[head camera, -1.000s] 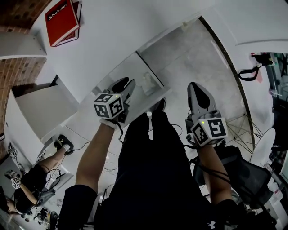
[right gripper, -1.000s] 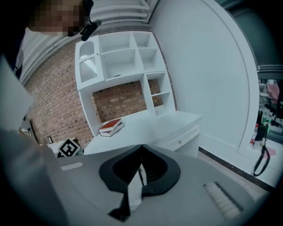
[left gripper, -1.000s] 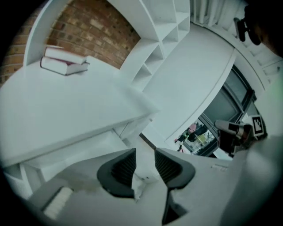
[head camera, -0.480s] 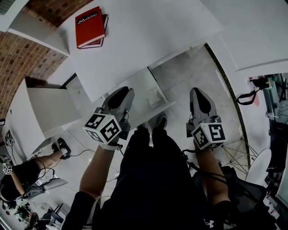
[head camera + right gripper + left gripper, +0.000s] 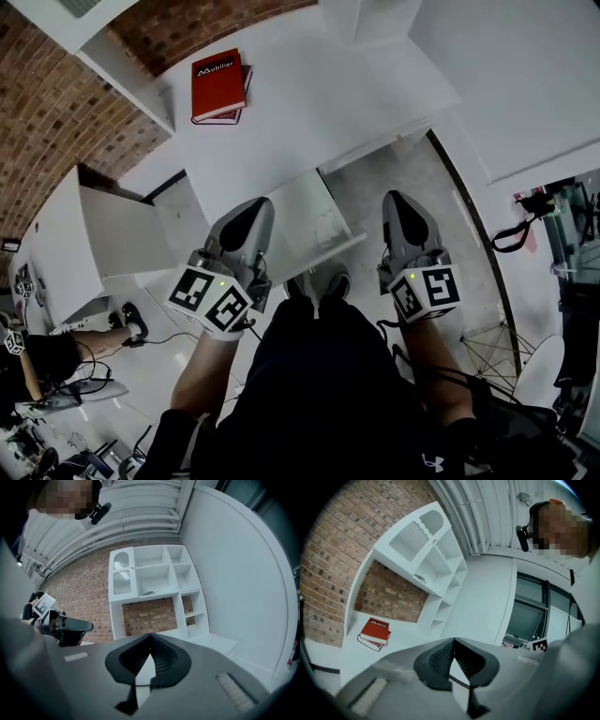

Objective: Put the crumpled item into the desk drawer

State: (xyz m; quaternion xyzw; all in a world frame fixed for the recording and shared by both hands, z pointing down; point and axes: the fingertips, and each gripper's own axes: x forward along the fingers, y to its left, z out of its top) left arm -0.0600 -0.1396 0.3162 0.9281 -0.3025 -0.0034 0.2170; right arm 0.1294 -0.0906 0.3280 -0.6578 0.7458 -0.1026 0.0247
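Observation:
The white desk has its drawer pulled out toward me. A pale crumpled item lies inside it, faint against the white. My left gripper hangs over the drawer's left edge with its jaws shut and nothing between them; the left gripper view shows the pads meeting at the left gripper tip. My right gripper is held over the floor right of the drawer, also shut and empty, and the right gripper points at a brick wall.
A red book lies on the desk's far left, and the book also shows in the left gripper view. A white cabinet stands at left. Another person sits low left. My shoes are under the drawer front.
The left gripper's jaws have closed with nothing in them. Both grippers have drawn back from the drawer, and the head view has tipped so more of the desk shows.

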